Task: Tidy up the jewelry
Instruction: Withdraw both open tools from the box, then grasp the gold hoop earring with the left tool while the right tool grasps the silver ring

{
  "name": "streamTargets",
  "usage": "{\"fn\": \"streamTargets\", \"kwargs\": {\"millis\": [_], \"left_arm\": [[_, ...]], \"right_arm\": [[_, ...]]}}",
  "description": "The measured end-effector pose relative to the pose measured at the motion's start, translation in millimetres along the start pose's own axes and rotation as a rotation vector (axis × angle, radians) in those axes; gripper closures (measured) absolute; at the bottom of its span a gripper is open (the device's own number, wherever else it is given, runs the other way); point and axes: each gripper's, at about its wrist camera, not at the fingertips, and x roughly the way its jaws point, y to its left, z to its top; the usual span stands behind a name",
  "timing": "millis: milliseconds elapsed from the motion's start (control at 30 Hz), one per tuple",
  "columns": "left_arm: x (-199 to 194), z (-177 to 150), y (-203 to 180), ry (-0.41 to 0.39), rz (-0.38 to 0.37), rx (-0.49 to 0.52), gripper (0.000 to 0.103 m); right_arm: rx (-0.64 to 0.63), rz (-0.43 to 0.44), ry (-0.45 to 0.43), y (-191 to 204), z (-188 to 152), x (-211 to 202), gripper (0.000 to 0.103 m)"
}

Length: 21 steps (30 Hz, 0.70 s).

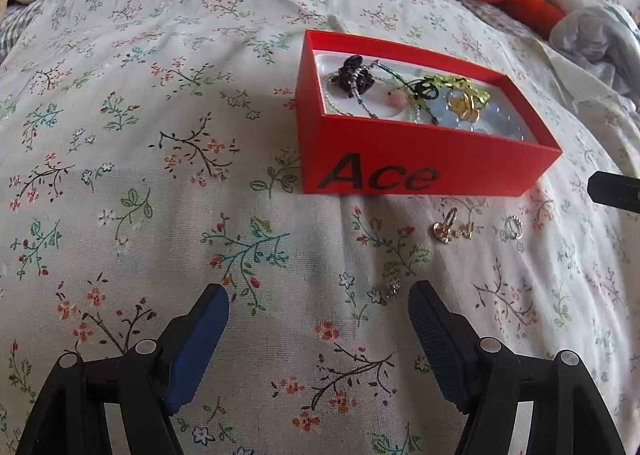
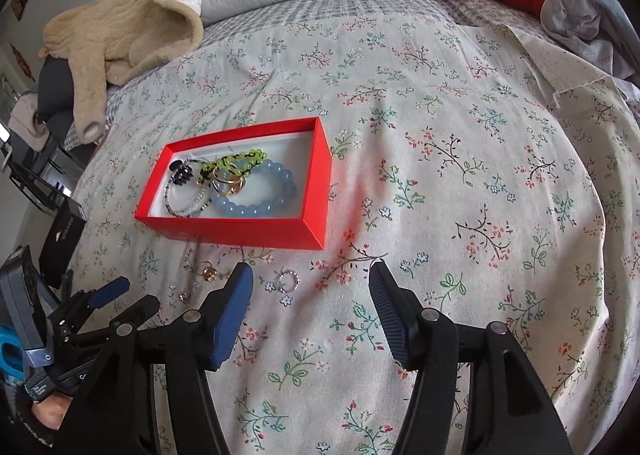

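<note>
Floral bedspread (image 2: pixel 440 127) carries red box (image 2: pixel 256 229) and loose rings (image 2: pixel 289 281).

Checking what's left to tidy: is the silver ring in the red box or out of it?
Out. The silver ring lies on the floral bedspread in front of the red box, apart from it.

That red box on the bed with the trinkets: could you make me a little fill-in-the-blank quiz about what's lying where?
1. The word printed on the red box is ____.
2. The big beaded bracelet inside the box is pale ____.
3. The silver ring lies on the floral bedspread, ____ the box.
4. Both the left tongs and right tongs hold ____.

Missing words: Ace; blue; outside; nothing
</note>
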Motion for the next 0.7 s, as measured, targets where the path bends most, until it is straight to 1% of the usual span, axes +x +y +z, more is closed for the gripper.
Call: {"fn": "streamTargets", "kwargs": {"millis": [100,200,367,433,500,533,600,700], "left_arm": [[3,-4,-8,-0.021,-0.012,0.054,0.025],[5,-6,-18,-0.036,-0.045,0.106,0.025],[10,-3,-30,-0.034,-0.085,0.154,0.026],[13,-1,-35,-0.040,-0.087,0.173,0.032],[15,1,-40,-0.041,-0.090,0.189,0.043],[17,2,-41,-0.039,-0.092,0.194,0.046],[21,4,-46,-0.037,-0.100,0.203,0.056],[25,7,-53,-0.037,-0.105,0.227,0.065]], "right_arm": [[-0.015,-0.007,0.017,1,-9,8,0.040],[-0.040,-0.017,0.059,2,-19,19,0.040],[-0.107,-0.061,0.111,3,-31,34,0.040],[-0.128,-0.079,0.126,3,-34,40,0.040],[-0.145,-0.093,0.140,4,-38,46,0.040],[-0.157,-0.098,0.139,4,-39,47,0.040],[-0.188,-0.111,0.129,6,-41,48,0.040],[-0.222,-0.125,0.123,9,-42,49,0.040]]}}
